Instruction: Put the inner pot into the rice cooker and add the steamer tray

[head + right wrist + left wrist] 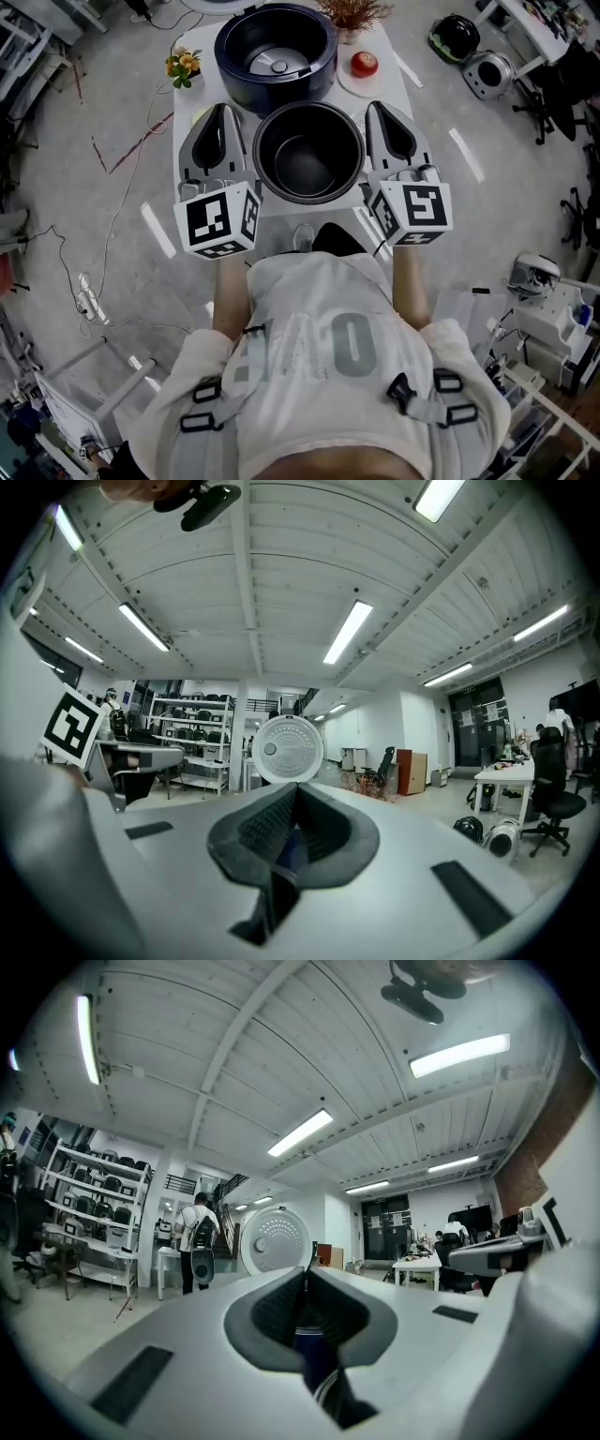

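1. Seen from above, a person stands at a white bench point(199, 39) with a gripper in each hand, both pointing toward the top of the frame.
2. The inner pot point(308, 153), black and empty, is in the centre of the frame, over the near part of the bench. It lies directly between the two grippers.
3. The left gripper point(225, 111) is tight against the pot's left rim, and the right gripper point(380, 108) is tight against its right rim. I cannot tell how the pot is borne.
4. In the left gripper view, the left gripper's fingers point(277, 1312) are closed, with their dark ribbed pads meeting at the tips. No object is clearly clamped between them.
5. In the right gripper view, the right gripper's fingers point(267, 827) are also closed, tip to tip.
6. The rice cooker point(275, 52), dark blue and open, is at the top centre of the frame, just beyond the pot. Its well is empty, with a silver plate at the bottom.
7. Both gripper views show the cooker's round white lid point(275, 1241) standing upright straight ahead.
8. A small pot of yellow flowers point(183, 66) is at the cooker's left.
9. A red apple point(364, 64) on a white plate point(349, 82) is at the cooker's right.
10. A dried plant point(352, 14) stands at the top edge, above the apple.
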`<move>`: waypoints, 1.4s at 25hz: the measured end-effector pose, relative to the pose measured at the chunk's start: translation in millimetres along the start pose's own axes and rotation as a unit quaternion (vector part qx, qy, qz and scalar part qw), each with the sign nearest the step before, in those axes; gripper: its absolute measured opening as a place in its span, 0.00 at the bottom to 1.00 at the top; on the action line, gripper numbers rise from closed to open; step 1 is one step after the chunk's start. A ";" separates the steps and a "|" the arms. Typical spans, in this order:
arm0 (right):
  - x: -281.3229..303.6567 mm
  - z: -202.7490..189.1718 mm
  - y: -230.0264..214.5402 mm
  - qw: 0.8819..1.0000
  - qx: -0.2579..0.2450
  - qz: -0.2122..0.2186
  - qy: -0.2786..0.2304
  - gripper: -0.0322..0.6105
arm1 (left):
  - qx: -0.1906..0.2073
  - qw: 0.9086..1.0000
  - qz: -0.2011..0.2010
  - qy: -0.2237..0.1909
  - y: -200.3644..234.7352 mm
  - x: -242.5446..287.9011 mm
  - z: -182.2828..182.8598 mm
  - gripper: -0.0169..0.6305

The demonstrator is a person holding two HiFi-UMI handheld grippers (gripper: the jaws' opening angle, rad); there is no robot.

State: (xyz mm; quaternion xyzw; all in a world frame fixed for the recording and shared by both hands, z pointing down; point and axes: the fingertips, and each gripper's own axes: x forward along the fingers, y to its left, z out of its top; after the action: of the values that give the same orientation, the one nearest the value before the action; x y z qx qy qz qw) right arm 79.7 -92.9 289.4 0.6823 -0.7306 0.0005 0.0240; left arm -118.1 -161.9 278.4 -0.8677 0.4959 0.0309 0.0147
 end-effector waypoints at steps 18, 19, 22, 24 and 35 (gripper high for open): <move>49.0 10.1 -30.5 0.998 0.025 0.061 0.002 0.08 | 0.007 0.998 0.057 0.004 6.0 32.5 8.6 0.07; 50.9 9.3 -30.6 0.997 0.030 0.067 0.001 0.12 | 0.005 0.998 0.059 0.004 6.1 32.8 7.8 0.07; 56.7 8.5 -28.0 0.994 0.065 0.092 -0.001 0.50 | -0.023 0.999 0.049 -0.001 5.5 35.0 10.7 0.18; 60.5 8.4 -28.3 0.991 0.081 0.103 -0.002 0.55 | -0.051 0.998 0.028 -0.014 4.3 37.8 15.8 0.50; 65.8 -21.0 -50.4 0.979 0.158 0.124 0.042 0.55 | -0.180 0.983 0.007 0.025 25.2 35.2 -24.1 0.53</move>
State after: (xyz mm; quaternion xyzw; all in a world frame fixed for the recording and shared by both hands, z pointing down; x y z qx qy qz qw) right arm 126.2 -161.2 311.1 0.5812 -0.7985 0.1473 -0.0540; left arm -121.0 -206.4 300.2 -0.8534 0.4883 0.0982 -0.1539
